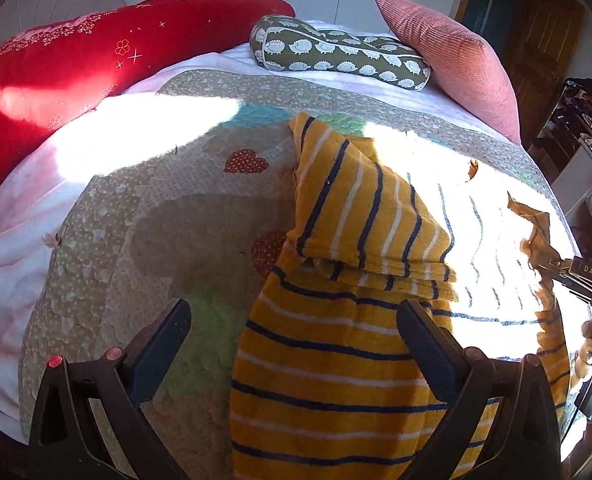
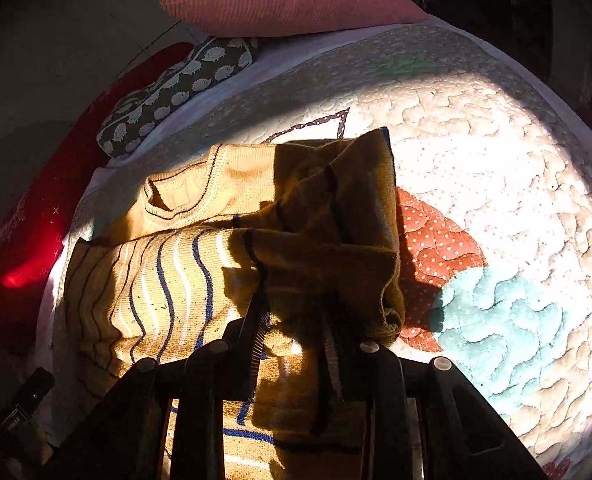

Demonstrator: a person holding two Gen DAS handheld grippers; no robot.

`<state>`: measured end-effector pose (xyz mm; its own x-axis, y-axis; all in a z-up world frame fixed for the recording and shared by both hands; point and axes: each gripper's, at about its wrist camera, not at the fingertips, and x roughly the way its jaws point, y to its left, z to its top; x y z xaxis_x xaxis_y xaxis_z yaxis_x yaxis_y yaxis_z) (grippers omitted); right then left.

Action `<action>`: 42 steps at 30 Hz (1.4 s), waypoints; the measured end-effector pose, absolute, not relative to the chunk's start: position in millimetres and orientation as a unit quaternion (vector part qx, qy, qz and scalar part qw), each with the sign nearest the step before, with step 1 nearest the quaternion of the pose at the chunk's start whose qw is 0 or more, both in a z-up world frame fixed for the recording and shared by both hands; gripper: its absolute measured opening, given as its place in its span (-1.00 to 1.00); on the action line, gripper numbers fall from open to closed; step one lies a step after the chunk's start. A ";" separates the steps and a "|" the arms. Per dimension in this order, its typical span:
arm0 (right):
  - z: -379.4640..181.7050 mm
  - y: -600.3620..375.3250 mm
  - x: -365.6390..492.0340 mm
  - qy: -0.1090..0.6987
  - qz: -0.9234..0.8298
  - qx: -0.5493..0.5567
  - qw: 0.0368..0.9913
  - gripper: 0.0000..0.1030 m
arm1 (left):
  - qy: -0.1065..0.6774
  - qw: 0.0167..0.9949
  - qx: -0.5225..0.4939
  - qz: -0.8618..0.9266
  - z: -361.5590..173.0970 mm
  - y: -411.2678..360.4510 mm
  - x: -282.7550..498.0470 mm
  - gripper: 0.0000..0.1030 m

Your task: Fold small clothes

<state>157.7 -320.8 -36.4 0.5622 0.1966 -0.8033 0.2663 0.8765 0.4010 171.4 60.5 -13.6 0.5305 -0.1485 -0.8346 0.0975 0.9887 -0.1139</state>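
Risk: the raised sleeve [image 2: 335, 240] could slip from the right gripper [image 2: 296, 320] before it is laid across the body of the jumper [image 1: 335, 360]; the hold looks to be near the cuff only, and the knit is soft and heavy. A sideways tug could also drag the left sleeve [image 1: 355, 200], folded across the chest, out of place.

Jumper: yellow with navy and white stripes, spread on the quilt [image 1: 136, 240] of a bed, collar toward the pillows.

Right gripper: fingers closed on the sleeve, fabric bunched between them, lifted over the jumper's right side.

Left gripper [image 1: 296, 340]: jaws wide apart, empty, hovering low over the hem, one finger [image 1: 427, 344] above the cloth, the other above bare quilt.
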 end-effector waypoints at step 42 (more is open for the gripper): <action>-69.6 -275.5 -167.3 0.467 -0.014 0.310 0.828 -0.87 | 0.543 0.833 -0.021 -0.104 -48.3 100.8 -23.8 -0.48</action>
